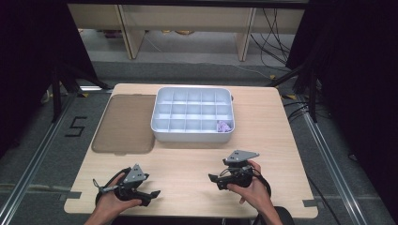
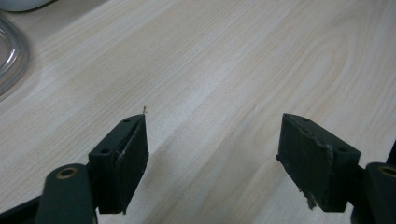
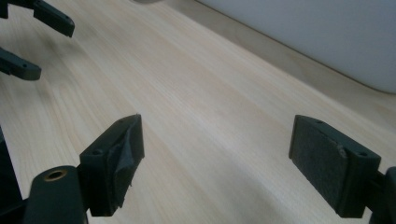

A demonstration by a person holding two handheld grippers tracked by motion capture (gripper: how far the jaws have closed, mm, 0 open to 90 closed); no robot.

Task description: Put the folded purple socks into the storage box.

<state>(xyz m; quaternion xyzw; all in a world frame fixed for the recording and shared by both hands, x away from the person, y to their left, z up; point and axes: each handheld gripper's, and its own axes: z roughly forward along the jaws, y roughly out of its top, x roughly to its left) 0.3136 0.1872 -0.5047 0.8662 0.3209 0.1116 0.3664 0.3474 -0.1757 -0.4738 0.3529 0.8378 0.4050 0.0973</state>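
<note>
Purple scraps [image 1: 224,125] lie in the near-right compartment of the white divided tray [image 1: 192,115] at mid-worktop, so the right gripper [image 1: 215,182], nearest and gaping with nothing held, should probably swing round and come down from above, clear of the dividers. The left gripper [image 1: 154,194] is likewise spread and unladen. The high view gives tray, scraps and brown lid [image 1: 124,123]; the right gripper view adds the tray's outer wall [image 3: 327,32] close by.

We've got the divided tray [image 1: 192,133] toward the table's [image 1: 187,164] far edge, lid [image 1: 124,124] touching its left side, one small item [image 1: 224,126] in its near-right compartment.
</note>
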